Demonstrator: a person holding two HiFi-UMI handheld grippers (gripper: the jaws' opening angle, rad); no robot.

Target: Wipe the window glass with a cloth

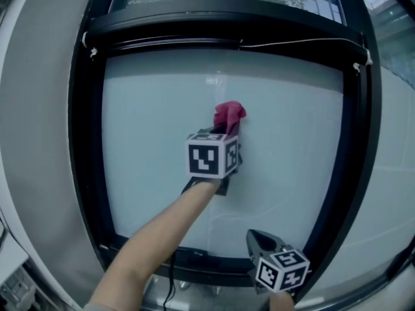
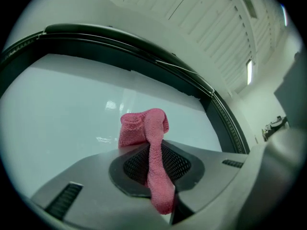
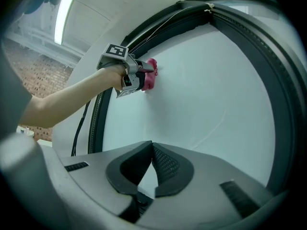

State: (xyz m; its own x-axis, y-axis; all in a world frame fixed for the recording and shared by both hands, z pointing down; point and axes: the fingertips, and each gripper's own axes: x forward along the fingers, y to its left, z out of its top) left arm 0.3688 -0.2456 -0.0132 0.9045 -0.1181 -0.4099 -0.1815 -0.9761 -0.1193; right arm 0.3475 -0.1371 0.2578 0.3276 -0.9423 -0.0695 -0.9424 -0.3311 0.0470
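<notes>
Against the window glass (image 1: pixel 155 109), a little above the middle of the pane, we find the cloth (image 1: pixel 229 116) held by the left gripper (image 1: pixel 226 133); its jaws are clenched on the cloth, one strip running back between the pads while a bunched wad stands out beyond the tips. From the head view those jaws are largely hidden behind the marker cube (image 1: pixel 211 155); the left gripper view shows them plainly. The wad meets the pane, but how much of it lies flat we cannot make out. The right gripper (image 3: pixel 152 146) hangs low before the bottom rail, right of centre and well apart from the cloth; its jaws meet at the tips with nothing between them; the hand holding it is cut off by the head view's lower edge.

The cloth is pink-red with a nubbly, knitted surface; the pane is pale, milky and smooth, with faint reflections. The frame (image 1: pixel 87 141) is black with a ribbed seal; the pads are black and cross-hatched; the gripper bodies are smooth grey. A thin white cord (image 1: pixel 292 42) runs along the top rail; a black cable (image 1: pixel 171 277) hangs beneath the bare forearm (image 1: pixel 162 235). The only print we can make out is the black-and-white square pattern on each cube.
</notes>
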